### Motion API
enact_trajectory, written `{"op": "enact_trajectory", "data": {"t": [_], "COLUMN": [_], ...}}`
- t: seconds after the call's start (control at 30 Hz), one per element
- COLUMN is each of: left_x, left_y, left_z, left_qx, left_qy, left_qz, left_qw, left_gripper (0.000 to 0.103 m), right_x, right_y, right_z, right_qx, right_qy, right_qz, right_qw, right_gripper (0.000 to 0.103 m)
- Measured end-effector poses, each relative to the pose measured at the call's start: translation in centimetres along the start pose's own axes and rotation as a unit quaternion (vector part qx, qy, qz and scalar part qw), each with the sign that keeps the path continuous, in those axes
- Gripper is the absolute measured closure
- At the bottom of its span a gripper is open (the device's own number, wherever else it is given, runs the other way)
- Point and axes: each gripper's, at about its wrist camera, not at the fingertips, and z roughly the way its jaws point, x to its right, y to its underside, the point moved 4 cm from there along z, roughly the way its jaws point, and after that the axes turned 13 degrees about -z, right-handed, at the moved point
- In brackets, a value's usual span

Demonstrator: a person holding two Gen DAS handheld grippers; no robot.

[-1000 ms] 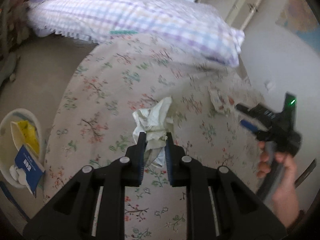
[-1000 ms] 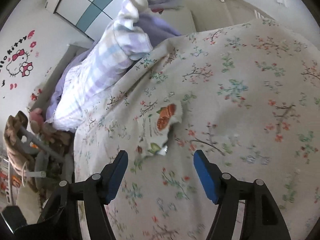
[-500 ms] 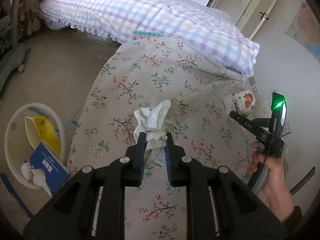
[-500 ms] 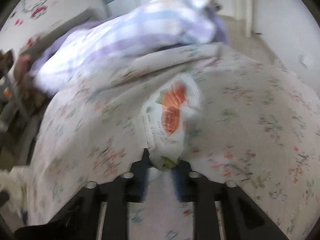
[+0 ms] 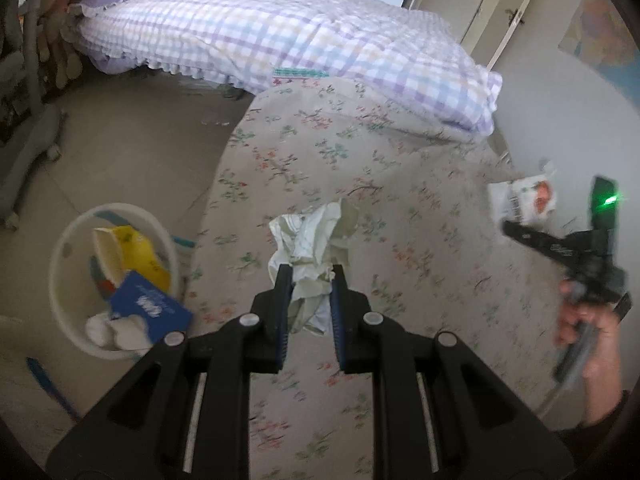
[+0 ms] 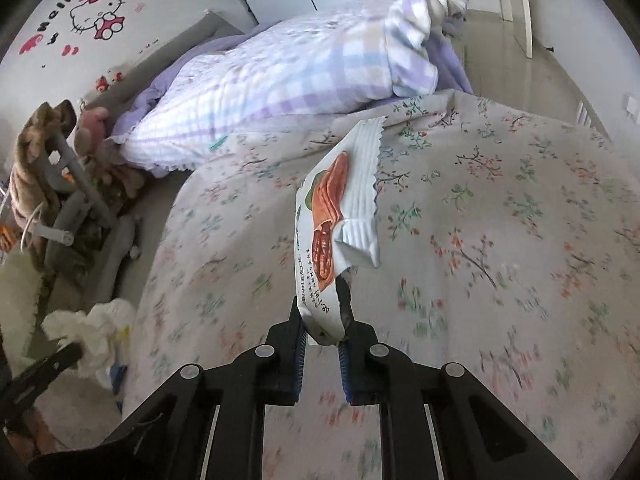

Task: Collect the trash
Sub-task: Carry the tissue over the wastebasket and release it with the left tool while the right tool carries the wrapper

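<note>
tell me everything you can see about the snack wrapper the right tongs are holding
The snack wrapper is a white, glossy packet that looks like plastic film, with a zigzag-cut top edge, a ribbed seal strip, an orange-brown peanut picture with a bit of green, and small black print along one side. It looks flat and empty, with one flap folded over. It stands nearly upright, its bottom end pinched between the right tongs, lifted clear above the flowered bedspread. Only the tongs touch it. In the left view it shows small and blurred.

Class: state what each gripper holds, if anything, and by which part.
The left gripper pinches the crumpled tissue at its lower part. The right gripper clamps the snack wrapper by its bottom end.
</note>
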Motion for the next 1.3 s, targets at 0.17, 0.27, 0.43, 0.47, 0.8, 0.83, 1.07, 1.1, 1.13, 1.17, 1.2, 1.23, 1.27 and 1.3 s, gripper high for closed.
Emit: {"op": "enact_trajectory", "data": {"t": [0.17,0.27,0.43,0.47,0.8,0.83,1.07,1.1,1.13,1.17,1.2,1.23,1.27,1.3], "left_x": [-1.9,-2.7,-4.7,-5.3,-12.4,-13.2,-18.2,-18.7,-18.9,-19.2,-19.6,-20.0,-20.3,-20.7], "left_y": [0.3,0.2,0.5,0.7,-0.6,-0.8,-1.9,-2.0,-2.1,-2.2,-2.3,-2.4,-2.5,-2.6], "left_z": [-1.2,-1.8,-3.3,-3.4,-3.3,-3.1,-0.8,-0.3,-0.2,0.1,0.2,0.3,0.4,0.4], "left_qx": [-0.004,-0.003,0.009,0.013,0.023,0.022,0.01,0.006,0.005,0.004,0.003,0.003,0.004,0.005], "left_qy": [-0.002,-0.01,-0.006,-0.008,-0.032,-0.037,-0.067,-0.07,-0.073,-0.077,-0.077,-0.077,-0.078,-0.079], "left_qz": [-0.017,-0.024,-0.045,-0.049,-0.102,-0.109,-0.174,-0.178,-0.178,-0.178,-0.181,-0.186,-0.19,-0.192], "left_qw": [0.9998,0.9997,0.9989,0.9987,0.994,0.9931,0.9825,0.9816,0.9813,0.981,0.9805,0.9796,0.9788,0.9782], "left_gripper": [0.083,0.083,0.083,0.083,0.083,0.083,0.083,0.083,0.083,0.083,0.083,0.083,0.083,0.083], "right_x": [-3.4,-5.5,-11.2,-12.5,-20.9,-21.6,-27.0,-27.7,-28.3,-28.6,-29.3,-29.8,-30.0,-30.5], "right_y": [1.1,2.0,2.6,2.9,2.1,2.1,1.4,1.3,1.3,1.3,1.3,1.3,1.4,1.5], "right_z": [-1.5,-2.3,-2.5,-2.2,2.9,3.1,6.4,7.0,7.6,7.9,8.5,8.9,9.1,9.5], "right_qx": [-0.034,-0.048,-0.04,-0.041,-0.071,-0.072,-0.078,-0.08,-0.083,-0.085,-0.087,-0.089,-0.09,-0.092], "right_qy": [0.019,0.0,-0.058,-0.067,-0.092,-0.094,-0.129,-0.131,-0.133,-0.135,-0.138,-0.141,-0.143,-0.149], "right_qz": [-0.038,-0.038,-0.066,-0.077,-0.146,-0.15,-0.175,-0.178,-0.18,-0.182,-0.186,-0.188,-0.189,-0.189], "right_qw": [0.999,0.998,0.995,0.994,0.982,0.982,0.973,0.972,0.971,0.97,0.969,0.968,0.967,0.966], "right_gripper": [0.088,0.088,0.088,0.088,0.088,0.088,0.088,0.088,0.088,0.088,0.088,0.088,0.088,0.088]}}
